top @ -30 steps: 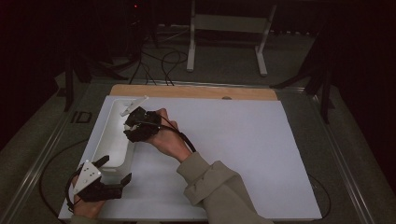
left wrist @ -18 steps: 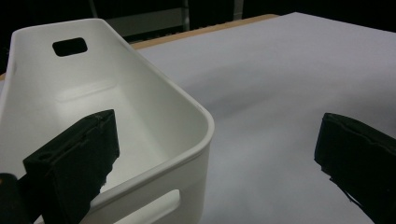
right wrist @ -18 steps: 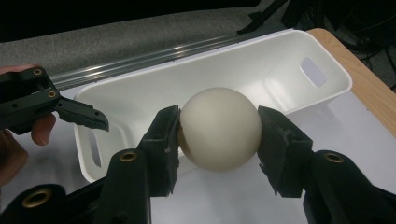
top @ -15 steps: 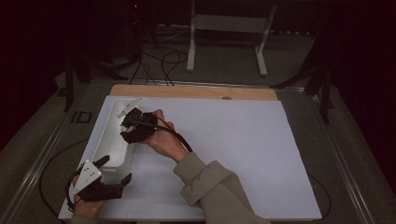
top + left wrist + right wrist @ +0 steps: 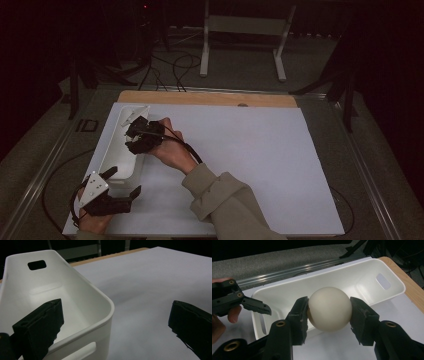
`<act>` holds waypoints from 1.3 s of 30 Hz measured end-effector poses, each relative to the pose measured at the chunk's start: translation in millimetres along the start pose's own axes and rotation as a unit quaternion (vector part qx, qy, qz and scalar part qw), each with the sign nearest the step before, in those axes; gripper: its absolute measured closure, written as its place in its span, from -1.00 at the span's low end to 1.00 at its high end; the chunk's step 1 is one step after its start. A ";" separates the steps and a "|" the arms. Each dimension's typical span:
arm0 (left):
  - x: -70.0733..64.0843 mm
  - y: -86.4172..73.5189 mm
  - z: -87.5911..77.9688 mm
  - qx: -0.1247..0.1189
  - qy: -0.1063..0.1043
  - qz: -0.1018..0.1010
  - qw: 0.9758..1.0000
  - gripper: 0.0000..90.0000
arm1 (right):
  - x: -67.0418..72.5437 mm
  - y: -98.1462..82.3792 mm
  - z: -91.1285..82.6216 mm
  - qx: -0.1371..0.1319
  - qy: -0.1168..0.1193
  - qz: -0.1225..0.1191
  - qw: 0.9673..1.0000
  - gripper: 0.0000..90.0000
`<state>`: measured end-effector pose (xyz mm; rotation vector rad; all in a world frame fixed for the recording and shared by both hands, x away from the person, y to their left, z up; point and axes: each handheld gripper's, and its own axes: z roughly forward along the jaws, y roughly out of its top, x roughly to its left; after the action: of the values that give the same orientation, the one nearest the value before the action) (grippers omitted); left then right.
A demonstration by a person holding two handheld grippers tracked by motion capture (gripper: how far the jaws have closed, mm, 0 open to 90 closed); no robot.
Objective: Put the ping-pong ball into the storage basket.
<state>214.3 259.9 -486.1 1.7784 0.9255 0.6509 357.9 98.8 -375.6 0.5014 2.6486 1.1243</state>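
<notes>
Right tool (image 5: 329, 312) clamps cream ball (image 5: 329, 308) over white bin (image 5: 367, 272) (ball's underside hidden); left tool (image 5: 117, 322) wide, straddling bin corner

The right gripper (image 5: 329, 322) has matte black, blocky jaws with brass-coloured screw eyelets on its arms. A black cable trails from it across the hand. The left gripper (image 5: 116, 187) is black too, topped at 10 o'clock by a grey three-cornered plate. The person's sleeve (image 5: 227, 200) is olive-beige with a turned cuff.
</notes>
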 end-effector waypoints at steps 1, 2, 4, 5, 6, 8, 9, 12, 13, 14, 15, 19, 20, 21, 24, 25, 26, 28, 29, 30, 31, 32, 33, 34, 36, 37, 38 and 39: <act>0.0 0.0 0.0 0.000 0.000 0.000 1.000 -0.99 | 0.6 0.4 0.4 0.000 -0.001 -0.001 1.000 0.13; 0.0 0.0 0.0 0.000 0.000 0.000 1.000 -0.99 | 1.0 0.7 0.9 0.000 -0.001 -0.001 1.000 0.13; 0.1 0.0 0.0 0.000 0.000 0.000 1.000 -0.99 | 1.6 1.4 1.4 0.001 0.000 -0.001 1.000 0.13; 0.0 0.0 0.0 0.000 0.000 0.001 1.000 -0.99 | 2.0 1.9 1.9 0.001 0.000 -0.001 1.000 0.13; 0.0 0.0 0.0 0.000 0.000 0.001 1.000 -0.99 | 2.3 2.3 2.2 0.001 0.000 -0.002 1.000 0.13; 0.0 0.0 0.0 0.000 0.000 0.001 1.000 -0.99 | 3.2 3.1 2.9 0.001 0.000 0.000 1.000 0.13; 0.0 0.0 0.0 0.000 0.000 0.001 1.000 -0.99 | 3.7 3.6 3.2 0.001 0.000 -0.001 1.000 0.13; 0.1 0.0 -0.1 0.001 0.000 0.001 1.000 -0.99 | 4.7 4.0 3.7 0.001 0.002 -0.001 1.000 0.13; 0.1 0.0 -0.1 0.001 0.000 0.001 1.000 -0.99 | 5.4 3.8 4.9 0.003 0.000 -0.004 1.000 0.13; 0.1 0.0 -0.1 0.001 0.000 0.001 1.000 -0.99 | 5.6 3.6 5.5 0.004 0.000 -0.005 1.000 0.13; 0.1 0.0 -0.2 0.001 0.000 0.001 1.000 -0.99 | 5.7 3.5 6.1 0.004 0.001 -0.005 1.000 0.13; 0.0 0.1 -0.2 0.001 0.000 0.001 1.000 -0.99 | 7.3 3.9 7.6 0.005 0.002 -0.003 1.000 0.13; 0.1 0.1 -0.2 0.001 0.000 0.001 1.000 -0.99 | 8.0 4.1 8.2 0.005 0.004 -0.003 1.000 0.13; 0.0 0.1 -0.2 0.001 0.000 0.001 1.000 -0.99 | 8.6 4.4 8.8 0.005 0.003 -0.003 1.000 0.13; 0.0 0.1 -0.2 0.001 0.000 0.001 1.000 -0.99 | 10.1 5.3 10.2 0.005 0.008 -0.002 1.000 0.13; -0.1 0.1 -0.2 0.000 0.000 0.000 1.000 -0.99 | 10.8 5.8 10.9 0.005 0.011 -0.002 1.000 0.13; -0.1 0.1 -0.3 0.001 0.000 0.000 1.000 -0.99 | 11.8 6.7 11.9 0.006 0.013 -0.005 1.000 0.13; -0.2 0.1 -0.3 0.001 0.000 0.001 1.000 -0.99 | 12.4 7.0 12.4 0.005 0.013 -0.004 1.000 0.13; -0.2 0.1 -0.3 0.001 0.000 0.001 1.000 -0.99 | 13.1 7.4 13.1 0.005 0.014 -0.003 1.000 0.13; -0.1 0.0 -0.4 0.000 0.000 0.001 1.000 -0.99 | 13.2 7.6 13.1 0.006 0.014 -0.004 1.000 0.13; 0.0 0.0 -0.4 0.000 -0.001 0.001 1.000 -0.99 | 13.4 8.0 13.7 0.004 0.015 -0.004 1.000 0.13; -0.1 0.0 -0.4 0.000 -0.001 0.001 1.000 -0.99 | 14.4 8.7 14.0 0.005 0.015 -0.001 1.000 0.13; -0.1 0.0 -0.4 0.000 0.000 0.001 1.000 -0.99 | 14.4 8.7 14.0 0.005 0.015 -0.001 1.000 0.13; -0.1 0.0 -0.4 0.000 -0.001 0.001 1.000 -0.99 | 14.5 8.9 14.1 0.005 0.016 -0.002 1.000 0.13; -0.1 0.0 -0.4 0.000 0.000 0.001 1.000 -0.99 | 15.6 9.9 15.2 0.006 0.017 -0.002 1.000 0.13; -0.1 0.0 -0.4 0.000 -0.001 0.001 1.000 -0.99 | 15.6 9.9 15.2 0.006 0.017 -0.002 1.000 0.13; -0.1 0.0 -0.4 0.000 -0.001 0.001 1.000 -0.99 | 15.8 10.4 15.7 0.005 0.019 -0.001 1.000 0.13; -0.1 0.0 -0.4 0.000 -0.001 0.001 1.000 -0.99 | 15.8 10.4 15.7 0.005 0.019 -0.001 1.000 0.13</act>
<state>214.0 260.1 -486.0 1.7792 0.9233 0.6505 350.9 122.0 -379.8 0.4823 2.6884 1.1321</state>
